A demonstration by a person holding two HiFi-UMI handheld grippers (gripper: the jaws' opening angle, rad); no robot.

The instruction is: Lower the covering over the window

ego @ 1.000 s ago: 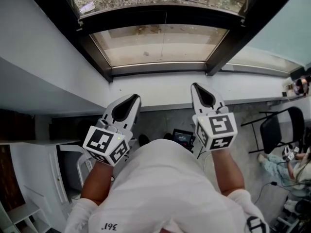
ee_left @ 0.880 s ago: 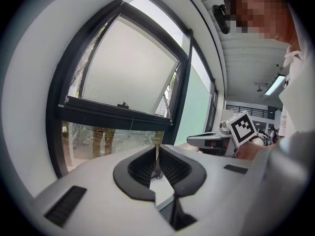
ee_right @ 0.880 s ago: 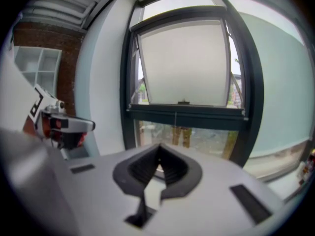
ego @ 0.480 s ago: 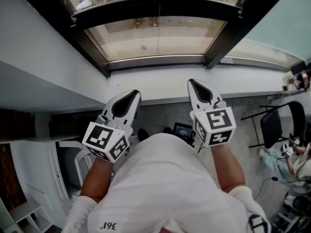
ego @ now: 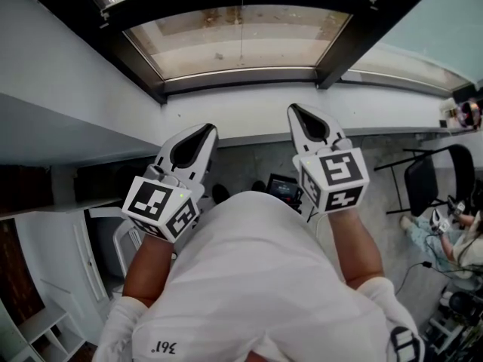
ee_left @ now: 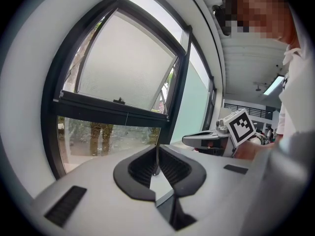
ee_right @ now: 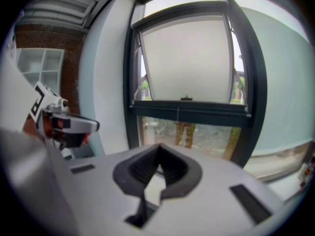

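We see the white roller blind [ee_right: 187, 58] covering the upper part of the window [ee_right: 251, 82], its bottom edge level with the dark crossbar [ee_right: 216, 108]. The lower pane [ee_right: 211, 136] is bare. A thin pull cord [ee_right: 178, 115] hangs vertically from that edge, midway across the frame. Both grippers stand short of the glass, on our side of the sill [ego: 241, 115], with the cord ahead and between them. The left gripper [ee_left: 157, 154] has its fingers together on nothing, and so has the right gripper [ee_right: 160, 149], which we judge slightly nearer.
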